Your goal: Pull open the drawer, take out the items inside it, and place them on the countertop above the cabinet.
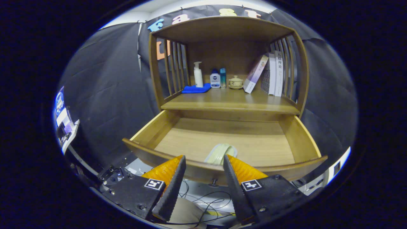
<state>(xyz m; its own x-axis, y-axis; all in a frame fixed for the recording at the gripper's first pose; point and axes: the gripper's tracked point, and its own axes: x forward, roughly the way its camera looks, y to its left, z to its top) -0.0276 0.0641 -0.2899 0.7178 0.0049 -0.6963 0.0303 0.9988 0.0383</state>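
The gripper [203, 162] hangs with its fingers spread and holding nothing, just short of the drawer's [222, 173] front rail. The drawer is already pulled out. Just beyond the fingers, near the front edge of the drawer floor, lies a pale folded item [220, 152], perhaps plastic bags or sleeves; the view is too warped to say. Taking it out looks like the step in hand: reach over the rail, pinch it, then lift to the worktop [229, 101]. A book spine [279, 74] carries print too small to make out.
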